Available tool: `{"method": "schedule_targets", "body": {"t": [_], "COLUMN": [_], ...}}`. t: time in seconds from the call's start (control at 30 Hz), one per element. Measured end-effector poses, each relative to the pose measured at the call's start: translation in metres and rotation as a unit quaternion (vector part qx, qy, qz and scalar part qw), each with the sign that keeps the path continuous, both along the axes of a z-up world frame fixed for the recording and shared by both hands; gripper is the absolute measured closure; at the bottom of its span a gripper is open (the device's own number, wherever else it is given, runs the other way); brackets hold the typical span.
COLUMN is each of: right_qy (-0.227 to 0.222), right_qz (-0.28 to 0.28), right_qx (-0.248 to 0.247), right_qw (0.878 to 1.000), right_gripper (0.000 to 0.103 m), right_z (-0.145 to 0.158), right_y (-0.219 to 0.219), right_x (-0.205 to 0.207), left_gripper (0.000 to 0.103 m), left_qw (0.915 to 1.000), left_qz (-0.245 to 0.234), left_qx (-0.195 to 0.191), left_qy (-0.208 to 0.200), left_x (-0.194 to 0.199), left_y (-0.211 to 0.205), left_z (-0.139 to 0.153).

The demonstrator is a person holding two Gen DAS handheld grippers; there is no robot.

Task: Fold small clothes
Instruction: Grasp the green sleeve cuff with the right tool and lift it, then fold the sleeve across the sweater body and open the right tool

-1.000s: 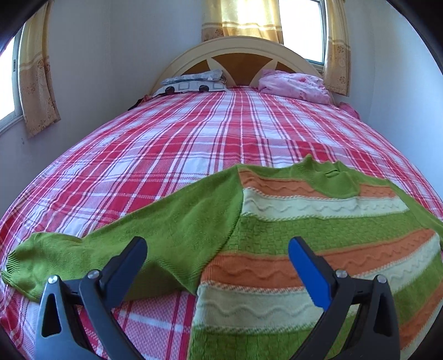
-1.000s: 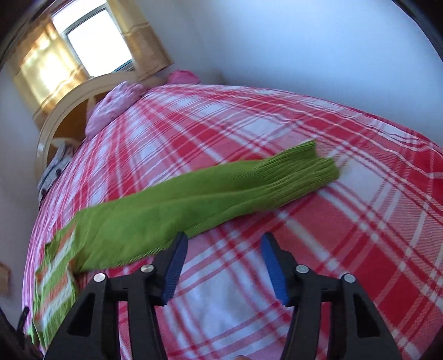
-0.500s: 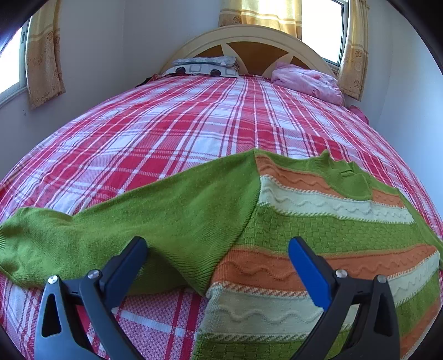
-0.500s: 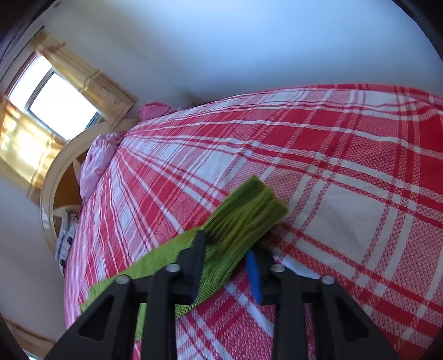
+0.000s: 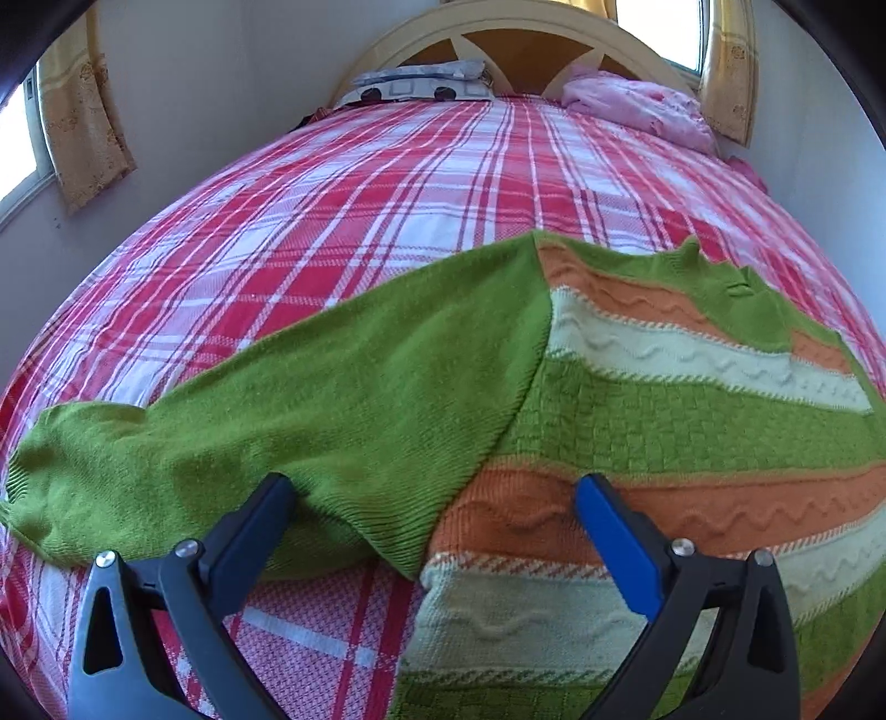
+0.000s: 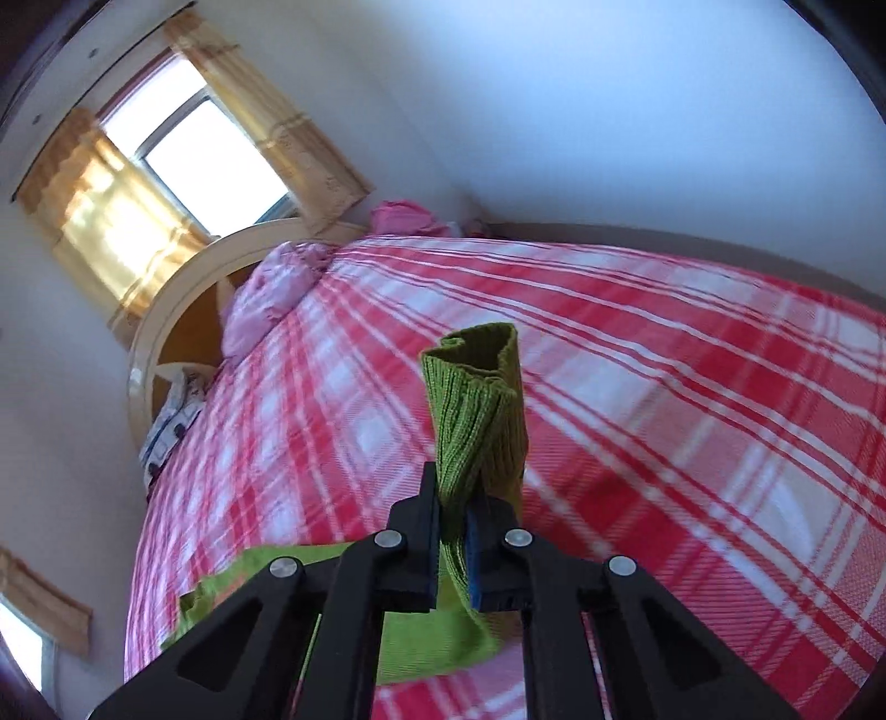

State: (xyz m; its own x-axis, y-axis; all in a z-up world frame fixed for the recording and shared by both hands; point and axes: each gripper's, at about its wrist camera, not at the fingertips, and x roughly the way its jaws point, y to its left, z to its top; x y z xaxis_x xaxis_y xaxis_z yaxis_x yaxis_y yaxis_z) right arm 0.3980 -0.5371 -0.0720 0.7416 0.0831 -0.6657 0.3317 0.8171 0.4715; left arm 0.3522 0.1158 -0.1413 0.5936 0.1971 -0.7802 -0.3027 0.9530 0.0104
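A small knitted sweater (image 5: 637,421), green with orange and cream stripes, lies flat on the plaid bed. Its green left sleeve (image 5: 266,443) stretches out to the left. My left gripper (image 5: 432,509) is open just above the sweater, one finger over the sleeve by the armpit, the other over an orange stripe. In the right wrist view my right gripper (image 6: 453,515) is shut on the ribbed cuff of the other green sleeve (image 6: 476,410), which stands up from the jaws, lifted off the bed. The rest of that sleeve (image 6: 410,637) trails below.
The red and white plaid bedspread (image 5: 387,210) covers the whole bed. A patterned pillow (image 5: 421,83) and a pink bundle (image 5: 637,105) lie by the cream headboard (image 5: 515,33). Walls close in on the right; curtained windows (image 6: 183,160) are behind.
My right gripper shut on the sleeve cuff and lifted it off the bed. The left gripper sank a little closer to the sweater, still open.
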Motion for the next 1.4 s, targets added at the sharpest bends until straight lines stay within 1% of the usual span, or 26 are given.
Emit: {"method": "schedule_targets", "body": {"t": [0.1, 0.23, 0.4, 0.5, 0.67, 0.8, 0.87, 0.97, 1.07, 1.2, 1.23, 1.27, 1.3, 1.33, 1.37, 1.4], "right_qy": [-0.019, -0.049, -0.090, -0.110, -0.128, -0.137, -0.137, -0.131, -0.113, -0.077, -0.063, -0.052, -0.040, -0.029, -0.025, -0.030], "right_qz": [0.036, 0.096, 0.170, 0.219, 0.283, 0.323, 0.341, 0.365, 0.387, 0.428, 0.443, 0.456, 0.467, 0.475, 0.485, 0.503], "right_qx": [-0.003, -0.011, -0.029, -0.040, -0.049, -0.051, -0.049, -0.049, -0.038, -0.040, -0.030, -0.032, -0.048, -0.078, -0.096, -0.093], "right_qw": [0.999, 0.994, 0.981, 0.969, 0.949, 0.935, 0.929, 0.920, 0.914, 0.899, 0.894, 0.888, 0.882, 0.876, 0.869, 0.859], "right_gripper": [0.096, 0.096, 0.096, 0.096, 0.097, 0.097, 0.097, 0.097, 0.097, 0.096, 0.096, 0.095, 0.086, 0.073, 0.044, 0.040], "right_z": [0.021, 0.056, 0.100, 0.121, 0.135, 0.133, 0.127, 0.109, 0.078, 0.013, -0.009, -0.023, -0.037, -0.050, -0.059, -0.064], "right_y": [0.032, 0.087, 0.163, 0.214, 0.285, 0.334, 0.357, 0.393, 0.427, 0.475, 0.486, 0.495, 0.504, 0.511, 0.515, 0.512], "right_x": [0.014, 0.030, 0.044, 0.049, 0.053, 0.054, 0.053, 0.047, 0.038, 0.017, 0.012, 0.008, 0.004, -0.002, -0.010, -0.020], "left_gripper": [0.000, 0.000, 0.000, 0.000, 0.000, 0.000, 0.000, 0.000, 0.000, 0.000, 0.000, 0.000, 0.000, 0.000, 0.000, 0.000], "left_qw": [0.9999, 0.9992, 0.9971, 0.9940, 0.9889, 0.9858, 0.9843, 0.9806, 0.9747, 0.9685, 0.9675, 0.9670, 0.9668, 0.9670, 0.9674, 0.9683], "left_qz": [0.003, 0.009, 0.021, 0.034, 0.044, 0.044, 0.048, 0.061, 0.074, 0.088, 0.090, 0.092, 0.093, 0.094, 0.094, 0.089], "left_qx": [-0.009, -0.030, -0.047, -0.070, -0.101, -0.119, -0.123, -0.133, -0.155, -0.176, -0.178, -0.178, -0.178, -0.175, -0.173, -0.173], "left_qy": [-0.011, -0.025, -0.056, -0.077, -0.099, -0.110, -0.117, -0.130, -0.143, -0.153, -0.155, -0.157, -0.158, -0.159, -0.159, -0.158], "left_x": [-0.004, -0.009, -0.018, -0.025, -0.032, -0.035, -0.037, -0.042, -0.047, -0.051, -0.051, -0.052, -0.052, -0.052, -0.052, -0.051], "left_y": [0.004, 0.010, 0.016, 0.025, 0.035, 0.039, 0.042, 0.047, 0.056, 0.064, 0.064, 0.065, 0.064, 0.064, 0.063, 0.062], "left_z": [0.001, 0.002, 0.006, 0.008, 0.009, 0.009, 0.009, 0.010, 0.008, 0.006, 0.006, 0.006, 0.006, 0.006, 0.006, 0.006]}}
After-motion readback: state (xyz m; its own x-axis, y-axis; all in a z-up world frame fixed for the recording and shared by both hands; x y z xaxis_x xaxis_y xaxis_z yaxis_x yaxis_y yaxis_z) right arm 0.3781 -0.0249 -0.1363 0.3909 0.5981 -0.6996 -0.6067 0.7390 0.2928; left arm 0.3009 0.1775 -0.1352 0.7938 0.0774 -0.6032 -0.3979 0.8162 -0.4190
